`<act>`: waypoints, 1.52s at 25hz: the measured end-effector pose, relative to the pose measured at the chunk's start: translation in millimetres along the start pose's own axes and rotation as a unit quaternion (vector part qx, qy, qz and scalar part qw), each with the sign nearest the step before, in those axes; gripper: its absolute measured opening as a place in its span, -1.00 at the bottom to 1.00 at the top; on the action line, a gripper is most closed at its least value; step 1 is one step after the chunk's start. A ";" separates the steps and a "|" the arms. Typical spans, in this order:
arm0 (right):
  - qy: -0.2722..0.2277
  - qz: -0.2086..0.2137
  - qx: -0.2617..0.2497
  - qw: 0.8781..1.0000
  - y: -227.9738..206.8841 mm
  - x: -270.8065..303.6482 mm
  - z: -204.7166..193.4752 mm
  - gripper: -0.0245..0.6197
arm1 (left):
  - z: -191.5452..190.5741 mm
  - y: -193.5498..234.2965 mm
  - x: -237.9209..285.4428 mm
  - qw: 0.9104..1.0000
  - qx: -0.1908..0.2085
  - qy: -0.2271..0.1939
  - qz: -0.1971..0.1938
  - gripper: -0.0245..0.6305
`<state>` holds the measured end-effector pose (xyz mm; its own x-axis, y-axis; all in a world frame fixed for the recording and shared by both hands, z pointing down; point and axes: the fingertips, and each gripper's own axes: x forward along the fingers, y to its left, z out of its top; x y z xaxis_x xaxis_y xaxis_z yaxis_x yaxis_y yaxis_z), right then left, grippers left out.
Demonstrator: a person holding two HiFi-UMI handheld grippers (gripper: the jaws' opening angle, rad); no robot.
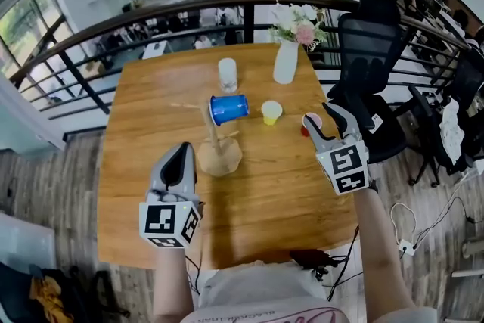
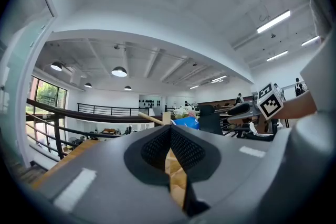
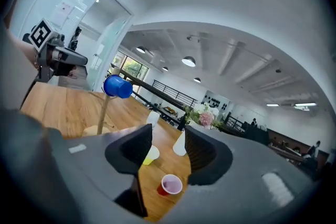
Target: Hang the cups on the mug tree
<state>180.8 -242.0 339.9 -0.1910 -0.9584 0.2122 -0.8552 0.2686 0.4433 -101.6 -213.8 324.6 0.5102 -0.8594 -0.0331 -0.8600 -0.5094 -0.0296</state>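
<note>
- Grey jaws first: how do they stand?
- The left gripper [image 1: 183,155], low and left of centre in the head view, has its jaws pressed together with nothing in them. Only a sliver of table [image 1: 272,193] shows through the slit. The right gripper [image 1: 321,119], at mid-right, has its jaws apart and empty.
- And the cup to fetch?
- The red cup [image 3: 170,185] stands upright on the table, mouth up, just ahead of and below the right jaws. In the right gripper view it sits low in the gap between them, untouched. Its long axis is vertical and the right gripper is much the nearer. I'd judge that the gripper needs to drop and close across the cup's wall.
- Beyond that?
- The yellow cup [image 1: 271,112], also upright, is just left of the red one in the head view. Then comes the tree [image 1: 221,159], left of centre, with the blue cup [image 1: 228,109] already hung sideways on a peg. Higher in the frame are a clear cup [image 1: 228,75] and a vase [image 1: 286,63] of flowers.
- So red goes leftward to the tree?
- That's my reading: past the yellow cup, then tipped on its side to slide over a peg.
- What can't you make out?
- In the head view the right gripper covers part of the red cup. The spare pegs are thin and pale against the wood, so I can't count them. The left gripper view is mostly ceiling, with only the tree's top and the blue cup showing.
</note>
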 end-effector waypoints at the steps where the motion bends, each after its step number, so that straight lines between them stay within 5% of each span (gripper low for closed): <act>1: 0.008 -0.003 0.011 1.000 -2.1 1.1 -11.4 -0.31 | -1.4 -1.2 1.9 1.000 0.001 0.002 0.000 -0.87; 14: 0.118 -0.016 0.129 0.984 -3.9 24.9 -151.9 -0.28 | -23.3 -7.0 27.5 0.999 0.003 0.037 0.006 -0.87; 24: 0.163 -0.006 0.181 0.970 4.0 46.7 -213.4 0.08 | -40.5 -7.5 42.4 0.998 0.004 0.063 0.023 -0.87; 38: 0.206 0.014 0.200 0.958 12.6 103.6 -282.2 0.06 | -55.0 -0.9 43.1 0.993 0.024 0.102 0.047 -0.87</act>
<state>286.2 -310.5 613.3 -0.0800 -0.8100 0.5810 -0.9844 0.1559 0.0818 -79.4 -252.8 378.2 0.4116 -0.8963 0.1649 -0.8996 -0.4286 -0.0841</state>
